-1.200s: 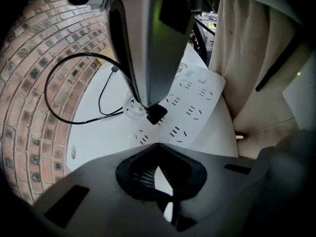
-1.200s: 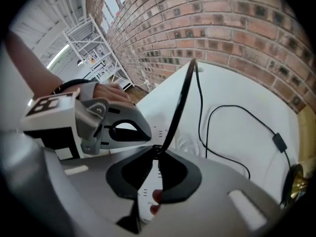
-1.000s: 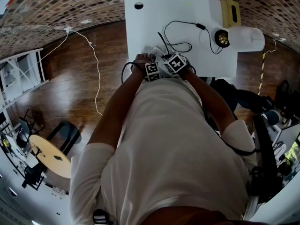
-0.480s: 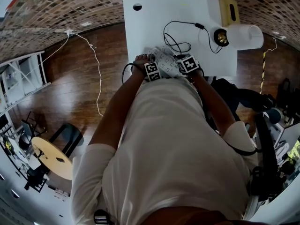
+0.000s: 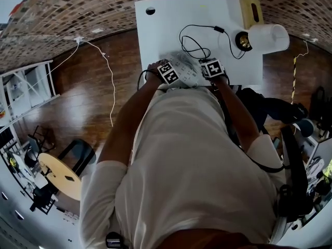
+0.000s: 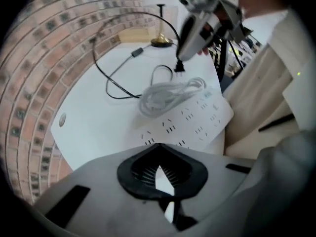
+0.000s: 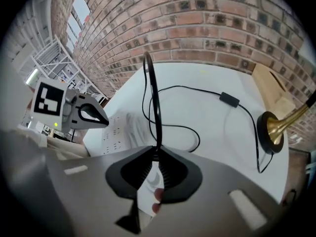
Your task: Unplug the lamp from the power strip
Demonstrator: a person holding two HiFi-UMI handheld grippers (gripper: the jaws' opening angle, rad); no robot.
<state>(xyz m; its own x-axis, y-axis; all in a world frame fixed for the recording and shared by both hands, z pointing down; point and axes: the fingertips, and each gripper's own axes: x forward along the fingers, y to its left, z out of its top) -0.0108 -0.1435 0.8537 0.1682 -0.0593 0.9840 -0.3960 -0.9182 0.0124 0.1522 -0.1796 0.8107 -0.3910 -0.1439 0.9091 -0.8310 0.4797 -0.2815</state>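
Observation:
The white power strip (image 5: 184, 69) lies at the white table's (image 5: 166, 25) near edge, with a bundled white cable (image 6: 168, 93) on top of it. My right gripper (image 7: 155, 174) is shut on the lamp's black plug (image 6: 179, 67), which hangs clear of the strip. Its jaws have just eased open a little, with the plug still pinched between them. The black cord (image 5: 194, 43) runs from them past an inline switch (image 7: 229, 100) to the brass lamp base (image 7: 271, 132). My left gripper (image 6: 159, 169) points straight down at the strip's near end, its jaws shut with only a sliver between them.
The lamp's white shade (image 5: 270, 37) overhangs the table's right edge. A tan wooden box (image 5: 250, 12) stands at the far right corner. A brick wall runs behind the table. A white cable (image 5: 106, 66) trails over the wooden floor to the left.
My right gripper has moved right, away from the left one, carrying the plug off the strip. The left gripper stayed in place and rolled a little.

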